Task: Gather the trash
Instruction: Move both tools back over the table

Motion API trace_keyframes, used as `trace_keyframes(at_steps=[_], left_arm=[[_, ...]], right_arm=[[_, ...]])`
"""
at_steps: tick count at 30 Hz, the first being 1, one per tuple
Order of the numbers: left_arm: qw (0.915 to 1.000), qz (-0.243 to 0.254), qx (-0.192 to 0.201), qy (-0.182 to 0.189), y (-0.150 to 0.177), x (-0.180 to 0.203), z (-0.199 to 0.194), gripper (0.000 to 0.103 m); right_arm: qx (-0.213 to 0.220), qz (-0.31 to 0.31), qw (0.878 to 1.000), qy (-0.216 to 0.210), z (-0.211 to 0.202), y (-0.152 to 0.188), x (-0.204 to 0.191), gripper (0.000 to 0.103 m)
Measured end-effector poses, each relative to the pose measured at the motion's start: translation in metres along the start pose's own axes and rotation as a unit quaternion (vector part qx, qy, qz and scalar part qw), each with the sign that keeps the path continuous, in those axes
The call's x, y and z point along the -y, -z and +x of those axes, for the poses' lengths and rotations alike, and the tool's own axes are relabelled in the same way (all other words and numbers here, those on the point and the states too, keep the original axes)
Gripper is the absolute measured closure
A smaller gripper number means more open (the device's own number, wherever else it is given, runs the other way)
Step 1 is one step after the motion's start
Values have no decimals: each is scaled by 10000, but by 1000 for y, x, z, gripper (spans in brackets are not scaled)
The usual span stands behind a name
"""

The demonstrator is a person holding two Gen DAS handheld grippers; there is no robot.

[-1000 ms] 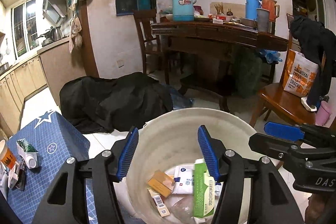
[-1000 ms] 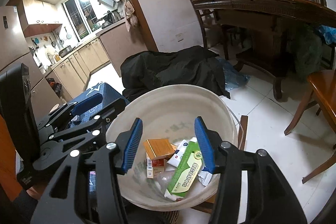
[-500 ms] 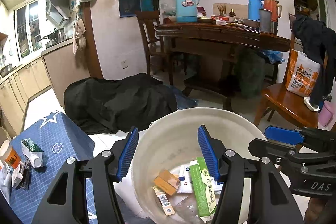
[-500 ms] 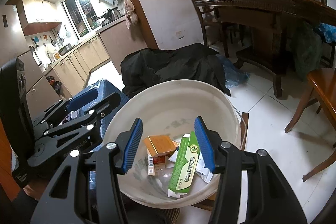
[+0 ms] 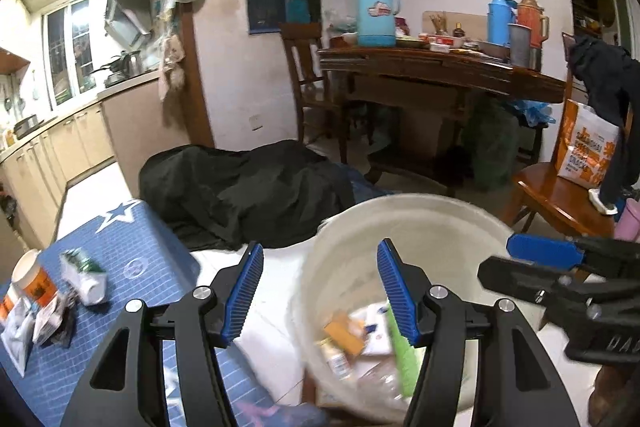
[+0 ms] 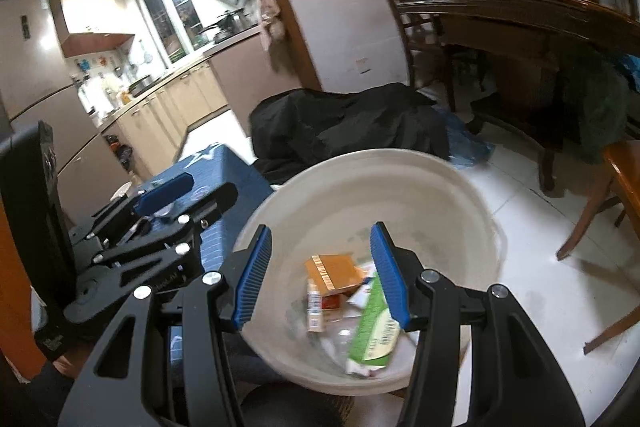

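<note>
A white round bin (image 5: 404,227) (image 6: 360,187) holds an orange box (image 6: 332,269), a green carton (image 6: 374,331) and other wrappers. My left gripper (image 5: 320,291) is open and empty over the bin's left rim. My right gripper (image 6: 322,273) is open and empty above the bin's inside. More trash lies on the blue table (image 5: 132,255) at left: a crumpled green-white carton (image 5: 84,273), an orange-white cup (image 5: 34,277) and wrappers (image 5: 24,323). The right gripper also shows in the left wrist view (image 5: 544,255).
A black cloth heap (image 5: 248,191) lies on the white floor beyond the bin. A dark wooden table (image 5: 440,71) with thermoses stands behind. A wooden chair (image 5: 556,195) with a snack bag is at right. Kitchen cabinets (image 5: 60,147) run along the left.
My left gripper has swung left: the bin slid right in its view and more of the blue table's trash came into sight. Both grippers stay open.
</note>
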State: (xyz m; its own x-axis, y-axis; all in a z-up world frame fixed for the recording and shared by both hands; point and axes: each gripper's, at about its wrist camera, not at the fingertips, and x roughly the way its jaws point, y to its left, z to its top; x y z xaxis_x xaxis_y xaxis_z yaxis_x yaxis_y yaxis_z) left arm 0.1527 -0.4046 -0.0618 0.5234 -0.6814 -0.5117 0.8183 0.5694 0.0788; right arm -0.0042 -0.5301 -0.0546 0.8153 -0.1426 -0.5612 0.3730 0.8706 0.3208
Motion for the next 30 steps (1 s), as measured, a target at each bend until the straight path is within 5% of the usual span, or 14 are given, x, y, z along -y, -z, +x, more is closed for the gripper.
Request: trace_keyframes(at_steps=[10, 21, 25, 30], left_arm=[[9924, -812, -513, -764, 80, -121, -44, 40], [9593, -2020, -821, -1792, 169, -298, -135, 29], [9479, -2140, -676, -2259, 169, -363, -163, 27], [9630, -1808, -605, -1904, 130, -447, -148, 10]], right_arm=[[-591, -1185, 9868, -930, 58, 27, -106, 53], [-1270, -1744, 9636, -1579, 131, 47, -209, 45], [-1433, -1960, 9543, -1744, 149, 54, -243, 45], [-1572, -1976, 9484, -1918, 164, 61, -272, 43]])
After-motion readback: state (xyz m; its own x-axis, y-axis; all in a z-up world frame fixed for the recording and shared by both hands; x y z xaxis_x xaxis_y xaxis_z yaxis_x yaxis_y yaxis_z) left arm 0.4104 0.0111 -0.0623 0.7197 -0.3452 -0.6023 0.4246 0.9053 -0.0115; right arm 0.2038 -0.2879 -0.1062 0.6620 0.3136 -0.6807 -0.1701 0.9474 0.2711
